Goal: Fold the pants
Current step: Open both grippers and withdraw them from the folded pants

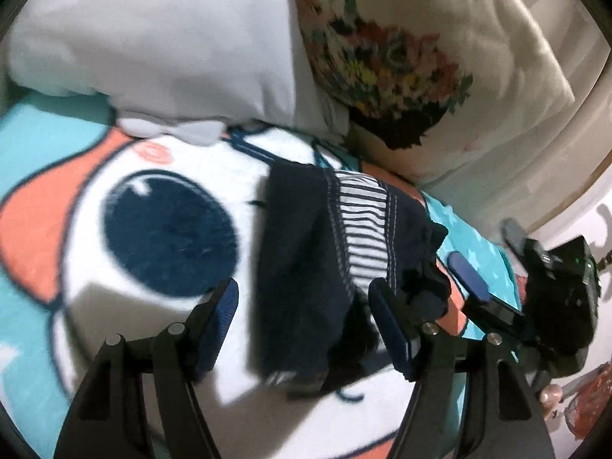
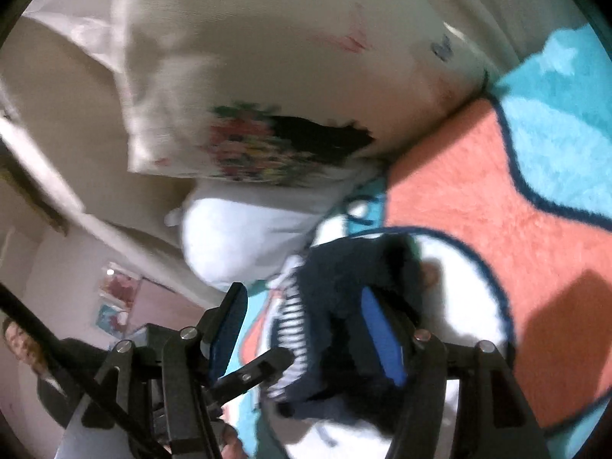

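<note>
Small dark navy pants (image 1: 306, 267) with a navy-and-white striped waistband lie bunched on a cartoon-print blanket (image 1: 114, 298). My left gripper (image 1: 304, 306) is open, its blue-padded fingers wide apart on either side of the pants, just above them. My right gripper shows at the right of the left wrist view (image 1: 470, 279), at the pants' edge. In the right wrist view the pants (image 2: 336, 306) lie between the open fingers of my right gripper (image 2: 302, 329). Dark cloth lies against its right pad; no pinch is visible.
A white pillow (image 1: 160, 49) and a floral-print pillow (image 1: 401, 61) lie just beyond the pants, at the head of the bed. The blanket has teal, coral and white areas (image 2: 478, 199). A wall and room furniture (image 2: 114, 290) show at the left of the right wrist view.
</note>
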